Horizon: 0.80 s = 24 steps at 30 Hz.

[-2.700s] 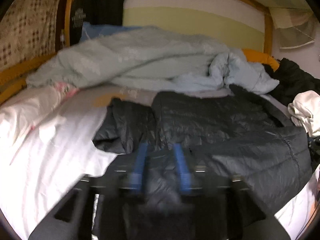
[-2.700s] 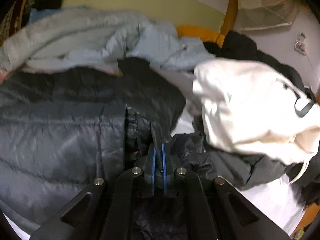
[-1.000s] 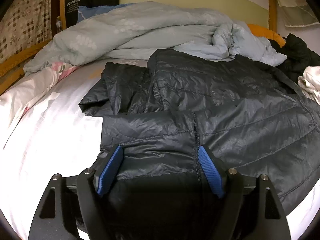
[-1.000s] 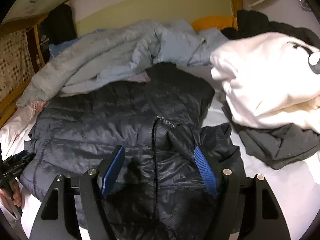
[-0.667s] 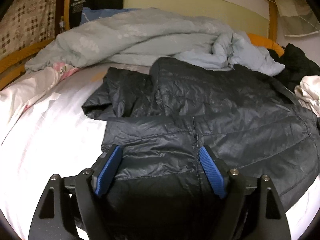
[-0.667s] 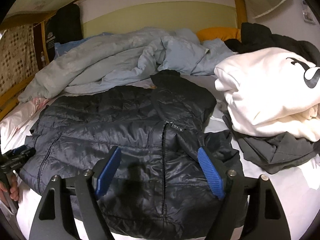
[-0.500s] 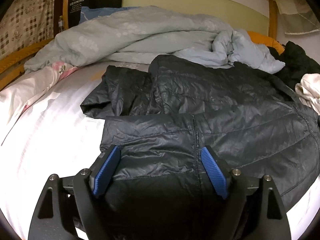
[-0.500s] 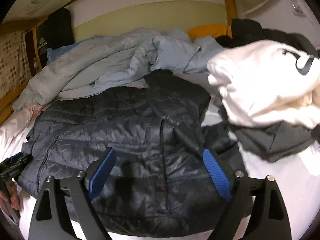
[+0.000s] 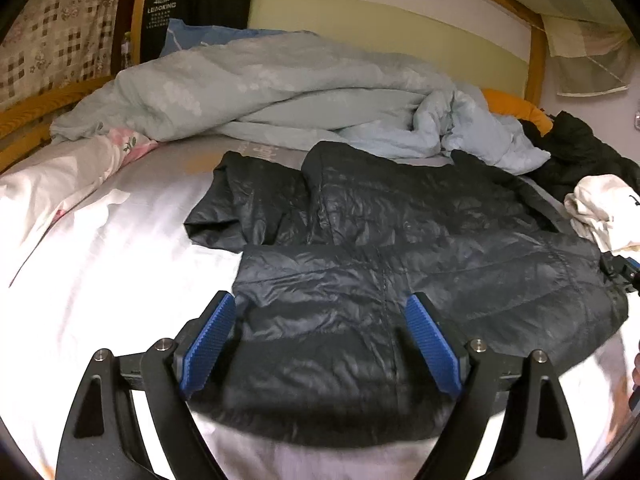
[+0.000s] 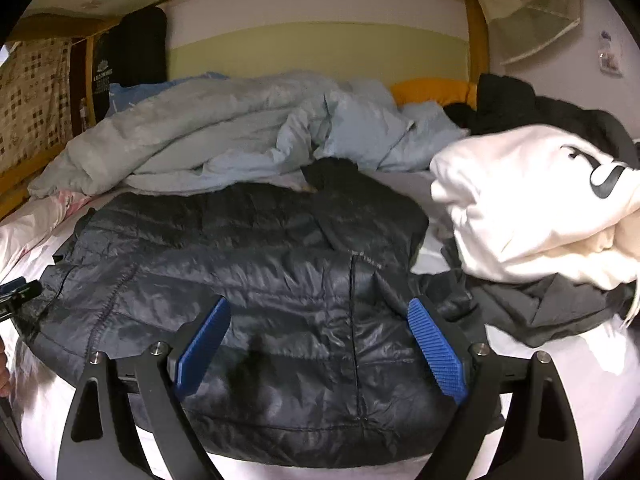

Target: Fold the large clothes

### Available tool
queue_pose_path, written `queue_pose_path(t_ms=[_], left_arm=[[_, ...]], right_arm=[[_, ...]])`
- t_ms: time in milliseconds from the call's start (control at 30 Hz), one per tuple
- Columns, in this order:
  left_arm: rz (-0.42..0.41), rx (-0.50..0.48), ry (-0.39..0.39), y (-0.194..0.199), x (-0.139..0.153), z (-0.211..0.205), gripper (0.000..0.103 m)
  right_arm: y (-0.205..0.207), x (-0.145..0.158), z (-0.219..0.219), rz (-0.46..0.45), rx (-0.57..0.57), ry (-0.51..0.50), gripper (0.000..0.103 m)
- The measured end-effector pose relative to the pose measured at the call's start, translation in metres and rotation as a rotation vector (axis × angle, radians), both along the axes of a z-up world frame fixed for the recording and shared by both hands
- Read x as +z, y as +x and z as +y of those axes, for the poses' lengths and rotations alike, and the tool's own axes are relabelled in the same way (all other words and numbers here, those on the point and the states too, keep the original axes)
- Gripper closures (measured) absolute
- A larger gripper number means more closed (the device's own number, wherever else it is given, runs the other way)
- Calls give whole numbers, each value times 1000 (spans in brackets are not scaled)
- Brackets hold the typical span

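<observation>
A dark quilted puffer jacket (image 9: 420,248) lies spread on the white bed sheet (image 9: 100,264), its near half folded over and one sleeve bunched at the far left. It also shows in the right wrist view (image 10: 260,264). My left gripper (image 9: 320,340) is open and empty, above the jacket's near left edge. My right gripper (image 10: 320,344) is open and empty, above the jacket's near right part, beside its zipper. The tip of each gripper shows at the edge of the other's view.
A crumpled light blue duvet (image 9: 280,96) lies across the back of the bed. A white hoodie (image 10: 532,208) rests on dark grey clothes (image 10: 552,304) to the right. A black garment (image 9: 580,152) and an orange pillow (image 10: 432,92) lie at the back right. A wooden bed frame (image 9: 24,120) runs along the left.
Both grippers were shut on the jacket 2.7 s ago and have let go of it. They now stand open and have drawn back slightly. The jacket lies flat.
</observation>
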<state>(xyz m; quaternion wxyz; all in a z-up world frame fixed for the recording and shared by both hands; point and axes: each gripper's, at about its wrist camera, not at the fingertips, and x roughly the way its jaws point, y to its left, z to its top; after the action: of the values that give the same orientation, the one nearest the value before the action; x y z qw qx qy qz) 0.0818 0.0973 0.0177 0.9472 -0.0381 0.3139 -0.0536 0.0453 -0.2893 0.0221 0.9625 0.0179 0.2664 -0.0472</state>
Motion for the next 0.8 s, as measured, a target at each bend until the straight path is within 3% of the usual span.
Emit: queue_pose_path(t_ms=[167, 333, 400, 500, 567, 633, 667, 700, 733, 800], left_arm=[[-26, 37, -1, -17, 4, 19, 16], [63, 31, -117, -21, -10, 32, 16], [135, -9, -202, -13, -22, 35, 7], [233, -38, -314, 3, -47, 38, 5], [238, -19, -352, 9, -53, 40, 7], [222, -5, -368, 9, -52, 39, 30], [222, 4, -384, 9, -53, 39, 60], [228, -4, -421, 9, -55, 41, 75], [227, -11, -462, 9, -57, 42, 81], [209, 18, -480, 0, -54, 43, 87]], right_arm=[[-15, -7, -17, 36, -9, 192, 11], [-48, -14, -48, -58, -213, 248, 11], [-56, -15, -60, -77, -276, 235, 10], [-58, -22, -81, -47, -349, 254, 5], [-52, -35, -98, 17, -378, 347, 5], [-42, -55, -115, 106, -345, 488, 7], [-37, -66, -122, 149, -307, 573, 9], [-35, -69, -125, 146, -286, 595, 21], [-34, -67, -125, 124, -248, 582, 53], [-24, -72, -123, 157, -153, 618, 84]])
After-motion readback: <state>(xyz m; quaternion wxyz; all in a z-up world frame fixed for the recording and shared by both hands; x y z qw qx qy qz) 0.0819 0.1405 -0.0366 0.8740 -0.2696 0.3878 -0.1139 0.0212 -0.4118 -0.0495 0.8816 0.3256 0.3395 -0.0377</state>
